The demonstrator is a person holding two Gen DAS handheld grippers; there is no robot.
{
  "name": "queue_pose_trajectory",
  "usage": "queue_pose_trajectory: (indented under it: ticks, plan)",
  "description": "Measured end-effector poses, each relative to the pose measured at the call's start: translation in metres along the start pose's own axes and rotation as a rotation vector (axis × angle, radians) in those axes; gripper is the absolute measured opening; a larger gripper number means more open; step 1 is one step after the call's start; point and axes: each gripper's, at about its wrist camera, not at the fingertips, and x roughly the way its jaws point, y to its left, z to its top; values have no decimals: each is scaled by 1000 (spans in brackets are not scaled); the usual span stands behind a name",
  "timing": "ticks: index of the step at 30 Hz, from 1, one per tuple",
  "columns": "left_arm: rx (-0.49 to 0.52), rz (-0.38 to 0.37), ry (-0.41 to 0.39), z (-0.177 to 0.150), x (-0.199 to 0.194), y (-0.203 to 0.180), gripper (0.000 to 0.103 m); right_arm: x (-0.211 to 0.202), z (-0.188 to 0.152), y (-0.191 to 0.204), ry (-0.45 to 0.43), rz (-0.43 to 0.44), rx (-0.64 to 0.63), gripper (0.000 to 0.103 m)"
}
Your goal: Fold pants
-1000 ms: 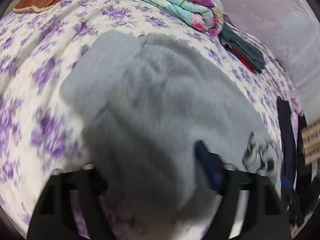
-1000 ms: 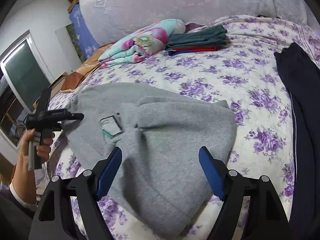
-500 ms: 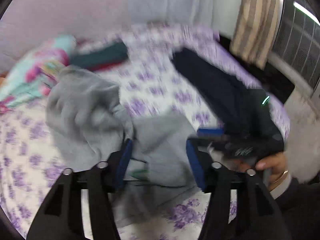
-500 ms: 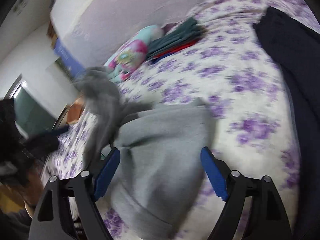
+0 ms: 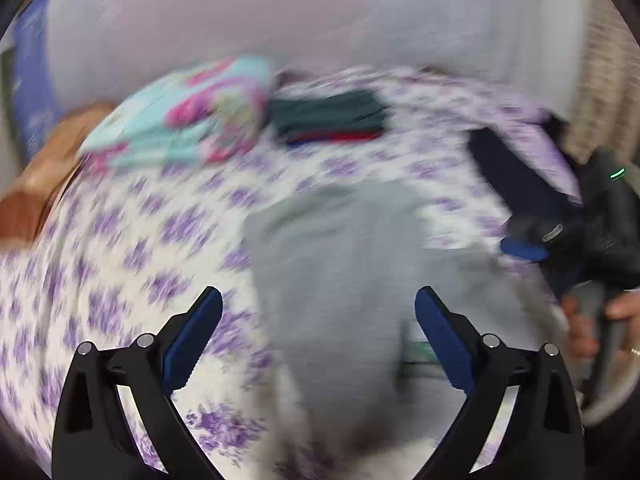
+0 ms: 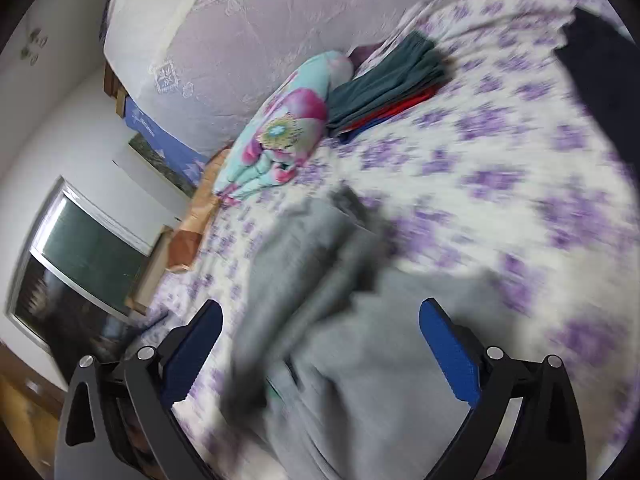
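Pants: the grey soft fleece pants [image 5: 340, 280] lie bunched on the bed, roughly in its middle; in the right wrist view the grey cloth [image 6: 380, 360] is folded over itself, one part running up and away toward the pillow end. Motion blur hides the exact fold lines.
Bed: a white bedsheet printed with purple flowers [image 5: 120, 248] carries everything.
Left hand-held gripper: the left hand-held gripper [image 5: 318, 320] hangs over the pants with its blue-padded jaws opening wide; the cloth lies below and between them, but the pads do not press on it, so it is released.
Right hand-held gripper: the right hand-held gripper [image 6: 320, 336] likewise hangs above the grey cloth, jaws opening, nothing clenched. In the left wrist view it shows at the right edge [image 5: 520, 250], held by a person's hand [image 5: 596, 320].
Far end: a folded turquoise blanket with pink flowers [image 6: 280, 136] lies just beside a stack of folded dark green, red and blue clothes [image 6: 384, 84], both well apart from the pants.
Right side of bed: a dark navy garment [image 6: 600, 64] is spread along the edge.
Behind: a pale lilac padded headboard [image 6: 240, 20].
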Motion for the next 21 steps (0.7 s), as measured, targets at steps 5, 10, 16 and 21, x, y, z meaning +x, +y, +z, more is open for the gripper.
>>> queue_pose_trajectory:
  ticks: [5,10,16,21]
  plan:
    - [-51,-61,172,-27,59,9,96,73,34,-22,109,7,201,97]
    - [-150,-121,190,-31,66,28,99,108,40,-10,183,-15,172,34]
    - [-198,-157,116,-19,29,51,98,27,19,45,73,275,137,27]
    - [-274,-205,75,-8,11,55,98,-62,-47,26,-87,322,181,29]
